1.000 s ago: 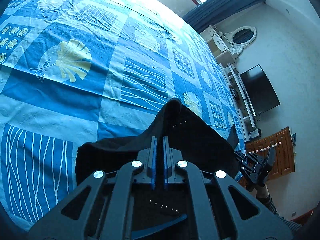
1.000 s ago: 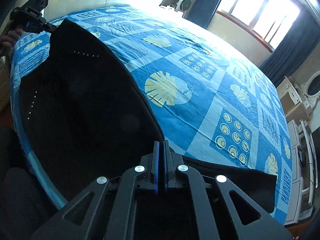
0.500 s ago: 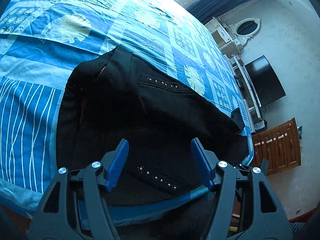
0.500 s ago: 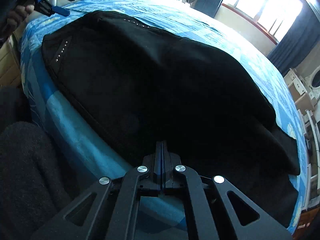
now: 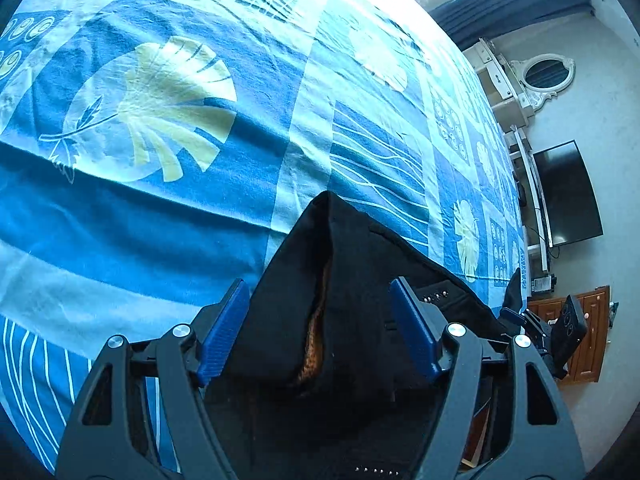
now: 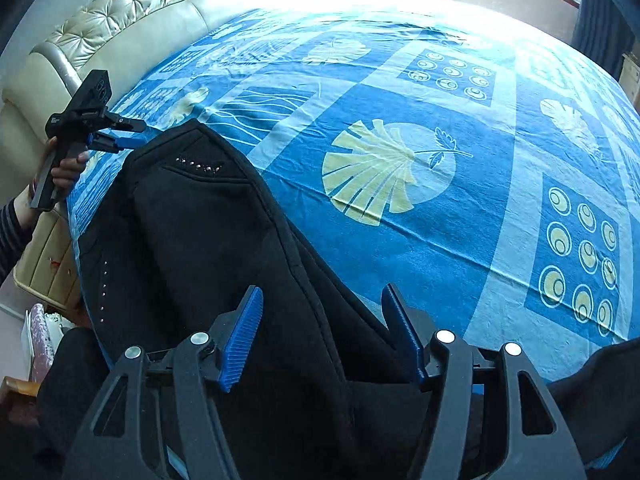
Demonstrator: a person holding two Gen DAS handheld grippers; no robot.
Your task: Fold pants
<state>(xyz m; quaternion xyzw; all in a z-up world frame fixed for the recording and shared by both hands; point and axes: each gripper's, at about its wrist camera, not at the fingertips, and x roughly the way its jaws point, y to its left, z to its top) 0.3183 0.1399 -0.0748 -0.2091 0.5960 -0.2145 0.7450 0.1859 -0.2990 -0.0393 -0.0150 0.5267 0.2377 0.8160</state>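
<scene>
Black fleece-lined studded pants [image 6: 208, 240]: folded, at near edge of blue leaf-print bed sheet [image 6: 400, 220] | left tool [image 5: 320, 332]: spread wide, straddling pants' waist corner, gripping nothing | right tool [image 6: 322, 336]: spread wide over pants' leg, gripping nothing | sheet beyond pants: bare, wide.

pants [image 6: 208, 248] – lower legs cut off by frame edge | bedspread [image 6: 400, 220] beneath – hidden

Black pants [image 6: 208, 240] (stud-trimmed pocket) lying rumpled at blue bedspread's near edge, orange lining showing.
</scene>
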